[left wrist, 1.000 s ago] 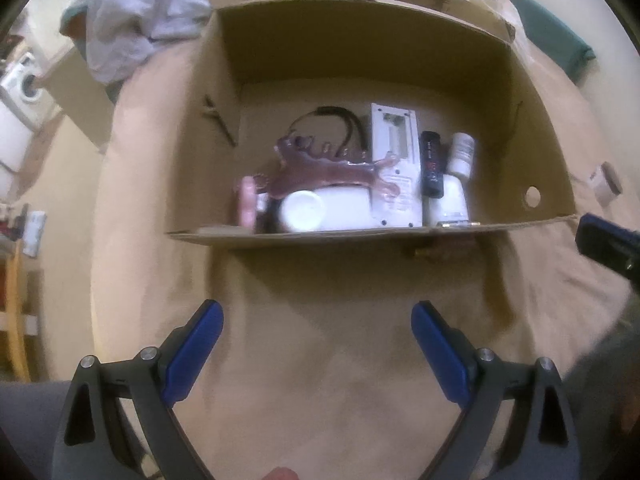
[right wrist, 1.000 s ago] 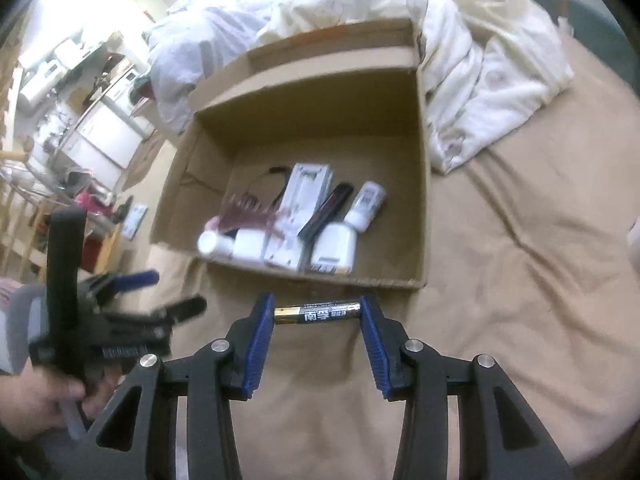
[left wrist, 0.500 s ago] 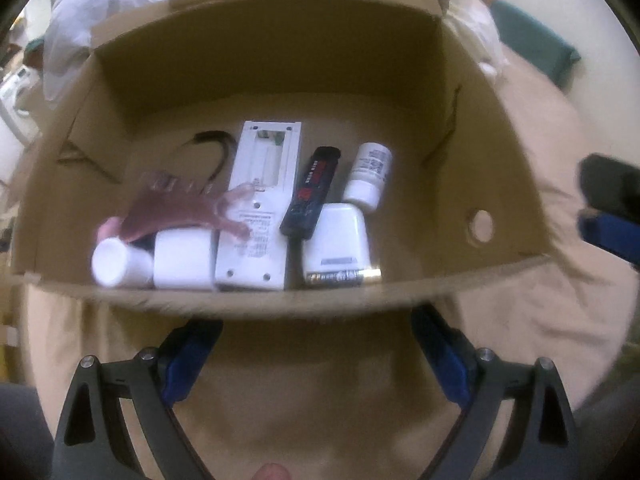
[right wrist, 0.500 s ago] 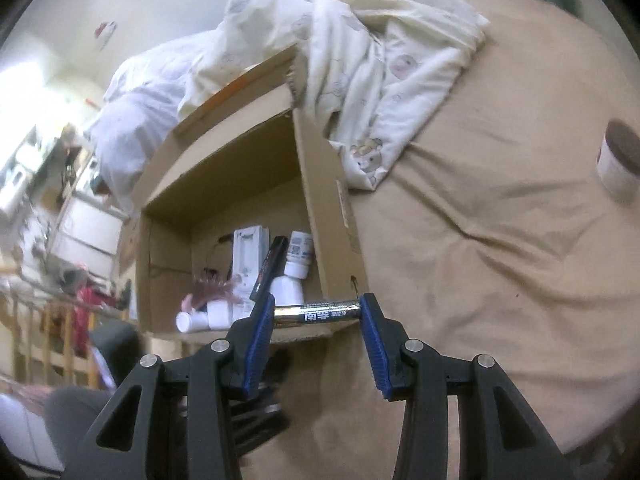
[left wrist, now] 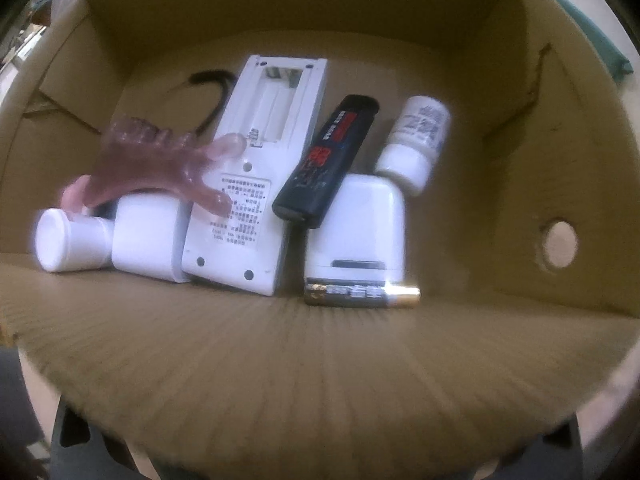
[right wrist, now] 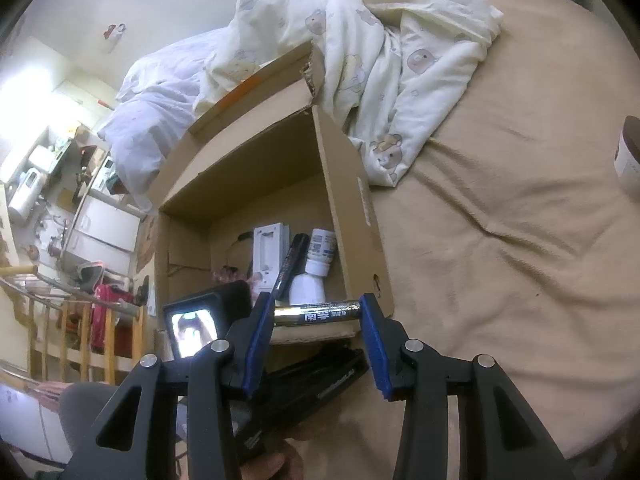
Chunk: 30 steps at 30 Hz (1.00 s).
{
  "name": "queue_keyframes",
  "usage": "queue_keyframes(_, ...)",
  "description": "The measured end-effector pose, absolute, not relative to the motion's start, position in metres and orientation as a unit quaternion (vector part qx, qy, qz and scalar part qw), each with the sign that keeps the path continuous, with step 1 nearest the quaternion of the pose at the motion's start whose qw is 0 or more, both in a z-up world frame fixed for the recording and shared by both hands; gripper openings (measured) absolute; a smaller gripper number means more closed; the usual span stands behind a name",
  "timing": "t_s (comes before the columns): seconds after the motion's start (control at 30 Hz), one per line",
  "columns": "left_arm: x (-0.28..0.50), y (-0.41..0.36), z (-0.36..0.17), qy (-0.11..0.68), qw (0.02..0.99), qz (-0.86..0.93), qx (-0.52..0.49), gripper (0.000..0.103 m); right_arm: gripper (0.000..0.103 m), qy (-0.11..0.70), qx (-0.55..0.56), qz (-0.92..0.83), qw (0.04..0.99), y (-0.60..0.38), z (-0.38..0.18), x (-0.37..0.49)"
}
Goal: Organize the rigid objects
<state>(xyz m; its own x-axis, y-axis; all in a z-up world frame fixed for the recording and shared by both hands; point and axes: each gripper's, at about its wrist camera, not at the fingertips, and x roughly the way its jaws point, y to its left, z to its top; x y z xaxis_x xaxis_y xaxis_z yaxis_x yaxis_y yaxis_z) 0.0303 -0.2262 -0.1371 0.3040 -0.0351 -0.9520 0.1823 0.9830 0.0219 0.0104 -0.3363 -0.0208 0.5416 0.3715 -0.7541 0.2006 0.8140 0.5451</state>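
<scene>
Dim, blurry box (left wrist: pixel 320 360) interior, perhaps motion-smeared, bright glare upper left

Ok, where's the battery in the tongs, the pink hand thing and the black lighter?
battery (right wrist: pixel 318 314): right wrist view, middle of its label.
pink hand thing (left wrist: pixel 148 160): left wrist view, its palm.
black lighter (left wrist: pixel 328 160): left wrist view, its red label.

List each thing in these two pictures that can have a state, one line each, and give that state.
Cardboard box: open at the top, several things inside.
White device: lying back up, battery slot uncovered and empty.
Battery in the box: lying flat against the near wall.
Battery in the right gripper: clamped end to end.
Left gripper: jaws opening, hidden behind the box wall.
Small white bottle: capped, tilted, cap down.
</scene>
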Motion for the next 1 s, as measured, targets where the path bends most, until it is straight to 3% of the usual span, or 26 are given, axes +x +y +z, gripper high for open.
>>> queue_keyframes(0.1,0.026,-0.224,-0.137,0.575,0.811,-0.074,0.071,0.089,0.045,0.477,0.307,0.057,0.822,-0.336,-0.022,0.010)
queue_keyframes(0.17,0.019,-0.222,-0.134,0.569,0.815,-0.085,0.074,0.067,0.045,0.479,0.308,0.056,0.820,-0.336,-0.023,0.010)
queue_keyframes(0.23,0.011,-0.219,-0.131,0.568,0.815,-0.094,0.072,0.058,0.045,0.480,0.310,0.057,0.819,-0.336,-0.023,0.011)
queue_keyframes(0.77,-0.001,-0.145,-0.119,0.582,0.808,-0.067,0.064,0.058,0.045,0.496,0.282,0.041,0.820,-0.331,-0.030,0.013)
queue_keyframes(1.0,-0.008,-0.090,-0.083,0.569,0.817,-0.059,0.067,0.058,0.045,0.503,0.260,0.031,0.823,-0.327,-0.031,0.015)
